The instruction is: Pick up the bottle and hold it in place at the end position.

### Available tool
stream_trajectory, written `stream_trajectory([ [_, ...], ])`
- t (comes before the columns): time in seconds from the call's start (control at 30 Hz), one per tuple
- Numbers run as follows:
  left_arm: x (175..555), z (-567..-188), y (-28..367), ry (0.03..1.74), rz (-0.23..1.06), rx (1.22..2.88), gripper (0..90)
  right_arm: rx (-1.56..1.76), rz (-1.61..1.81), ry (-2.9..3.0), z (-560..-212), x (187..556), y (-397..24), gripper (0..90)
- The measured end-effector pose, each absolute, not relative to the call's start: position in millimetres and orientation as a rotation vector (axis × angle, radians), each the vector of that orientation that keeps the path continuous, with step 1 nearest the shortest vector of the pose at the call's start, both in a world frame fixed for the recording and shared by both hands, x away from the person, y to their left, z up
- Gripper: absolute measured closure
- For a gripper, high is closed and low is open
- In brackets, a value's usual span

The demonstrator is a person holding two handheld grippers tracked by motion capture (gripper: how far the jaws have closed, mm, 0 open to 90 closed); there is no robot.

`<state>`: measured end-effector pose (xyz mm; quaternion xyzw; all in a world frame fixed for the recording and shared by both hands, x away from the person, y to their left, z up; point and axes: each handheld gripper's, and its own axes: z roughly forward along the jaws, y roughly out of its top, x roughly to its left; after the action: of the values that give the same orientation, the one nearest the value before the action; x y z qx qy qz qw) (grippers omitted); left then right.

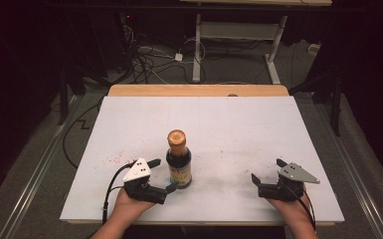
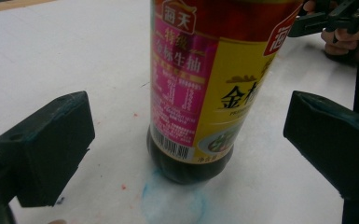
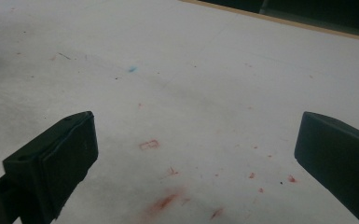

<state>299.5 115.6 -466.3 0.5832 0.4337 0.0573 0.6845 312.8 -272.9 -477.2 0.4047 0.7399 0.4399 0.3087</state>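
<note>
Near the bench's [image 1: 129, 119] front edge, left of centre, the left gripper [image 1: 161, 175] has its jaws spread around the foot of the bottle [image 1: 178, 159], neither pad touching. The bottle stands upright at mid-width, nearer the front edge than the back. It is tall with a narrow base, so a closure that lands one pad first, or grips this low, could tip it. Toward the front right corner, the right gripper [image 1: 267, 176] rests spread and empty, too far off to steady it.

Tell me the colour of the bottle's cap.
Orange-brown. The cap shows best in the high view, atop the dark bottle.
</note>
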Motion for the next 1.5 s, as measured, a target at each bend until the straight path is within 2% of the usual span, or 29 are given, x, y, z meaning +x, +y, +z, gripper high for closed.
stream_trajectory([
  [0.23,301.4,-465.2,108.8,0.951,0.109,1.310,5.5,1.073,1.165,1.951,-477.1,312.0,-274.1,0.5],
  [0.43,304.7,-461.1,101.1,0.928,0.099,1.295,13.2,1.071,1.161,1.956,-478.2,312.2,-273.5,0.6],
  [0.87,312.4,-456.1,89.0,0.926,0.090,1.297,18.6,1.088,1.169,1.952,-478.4,311.4,-274.6,0.6],
  [1.03,313.8,-456.2,87.8,0.920,0.111,1.307,25.2,1.085,1.169,1.955,-478.3,311.4,-274.5,0.5],
  [1.07,316.1,-458.8,102.2,0.841,0.183,1.511,25.6,1.083,1.166,1.955,-478.3,311.4,-274.5,0.5],
  [1.13,316.0,-458.9,103.3,0.835,0.191,1.526,26.0,1.085,1.166,1.954,-478.3,311.4,-274.5,0.6],
  [1.17,313.2,-455.8,88.1,0.921,0.117,1.307,26.1,1.087,1.166,1.954,-478.3,311.4,-274.5,0.6],
  [1.2,313.1,-455.7,88.0,0.920,0.119,1.309,26.1,1.087,1.166,1.954,-478.3,311.4,-274.5,0.6],
  [1.23,313.1,-455.9,88.9,0.915,0.125,1.326,26.3,1.089,1.165,1.952,-478.3,311.3,-274.6,0.5],
  [1.27,315.4,-458.3,100.7,0.849,0.186,1.502,26.3,1.089,1.165,1.952,-478.3,311.3,-274.6,0.5],
  [1.3,313.1,-455.8,88.9,0.917,0.126,1.329,26.3,1.087,1.165,1.952,-478.3,311.2,-274.9,0.6],
  [1.33,315.1,-458.2,99.5,0.855,0.187,1.493,26.3,1.087,1.165,1.952,-478.3,311.2,-274.9,0.6],
  [1.5,315.3,-458.5,98.5,0.858,0.196,1.491,26.1,1.084,1.165,1.954,-478.3,311.8,-274.9,0.6],
])
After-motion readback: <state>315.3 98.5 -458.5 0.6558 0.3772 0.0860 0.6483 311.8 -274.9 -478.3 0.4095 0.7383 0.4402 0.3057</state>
